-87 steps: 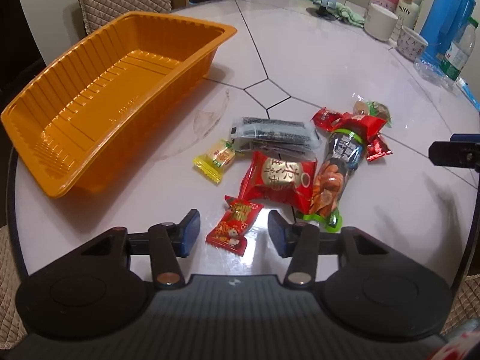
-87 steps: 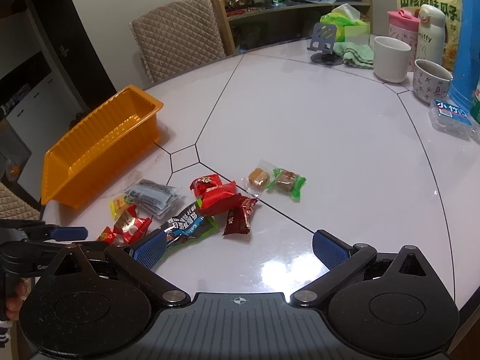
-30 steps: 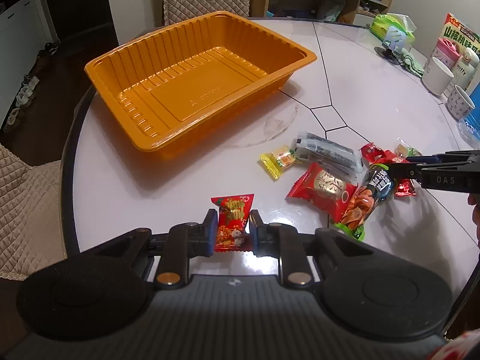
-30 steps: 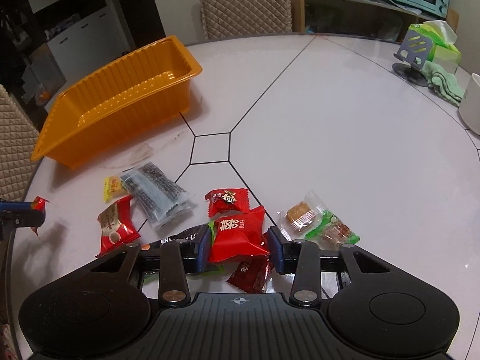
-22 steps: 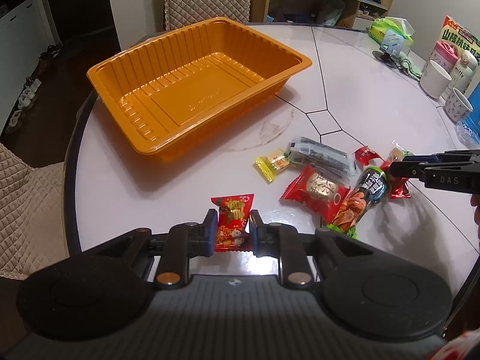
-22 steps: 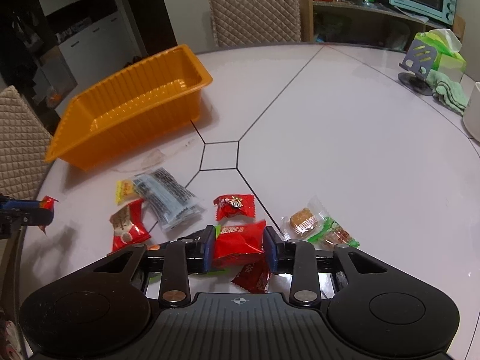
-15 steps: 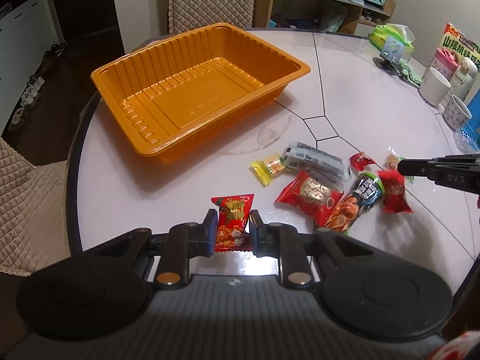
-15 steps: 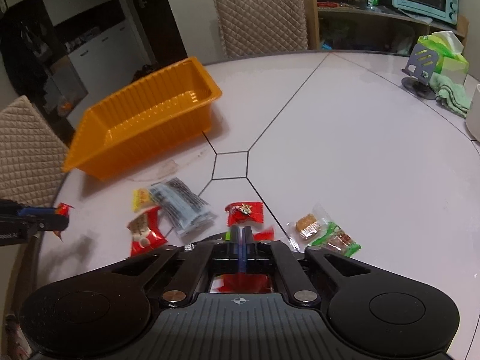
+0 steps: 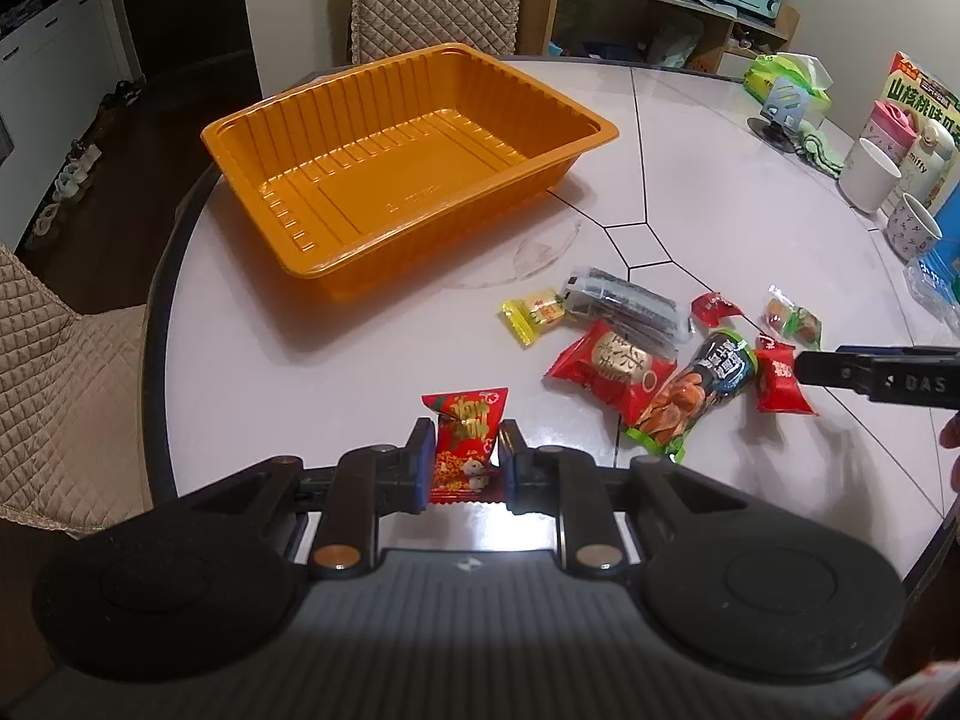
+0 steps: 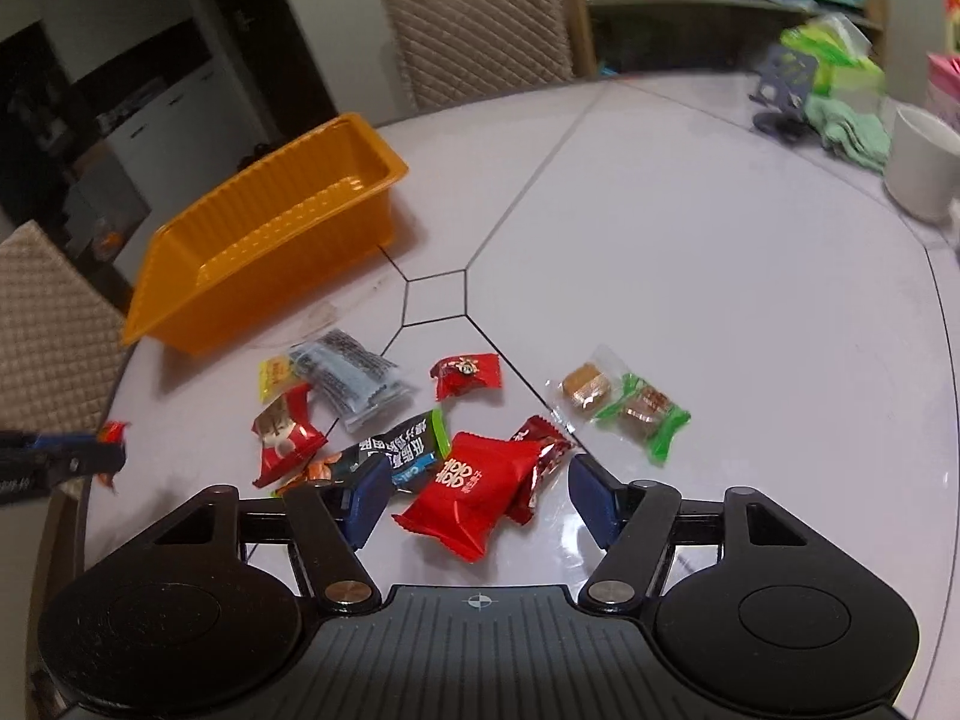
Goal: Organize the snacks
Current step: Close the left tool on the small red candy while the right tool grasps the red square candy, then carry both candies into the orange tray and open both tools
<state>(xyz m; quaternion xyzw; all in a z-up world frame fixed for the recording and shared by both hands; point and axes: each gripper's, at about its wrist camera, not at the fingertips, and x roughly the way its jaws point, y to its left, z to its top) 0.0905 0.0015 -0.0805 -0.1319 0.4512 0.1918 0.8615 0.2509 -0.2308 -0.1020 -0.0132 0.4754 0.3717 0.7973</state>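
Well, the right gripper (image 10: 471,495) has let go: half a second ago its fingers were pressed flat together over the red square packet (image 10: 474,489), and now they stand spread wide, with that packet lying loose on the table (image 10: 690,252) between them, overlapping a darker red wrapper (image 10: 540,462). So that grab looks like a miss or a slip, and by my reading the right side needs another go before anything travels. Over on the left it's steadier: the left gripper (image 9: 465,459) is pinching the small red and gold snack packet (image 9: 465,438) just as it was a second ago, lifted clear of the tabletop and facing the orange tray (image 9: 414,174), which sits empty toward the far left of the table. The rest of the pile stays where it was: the yellow candy (image 9: 534,317), the grey striped pouch (image 9: 627,306), the red round-label pack (image 9: 612,369), the long dark snack bag (image 9: 696,390), a small red candy (image 10: 467,375) and two clear-wrapped sweets (image 10: 621,402) off to the right. Nothing is in the tray yet, so the job is barely begun; the left packet looks set to be first in.
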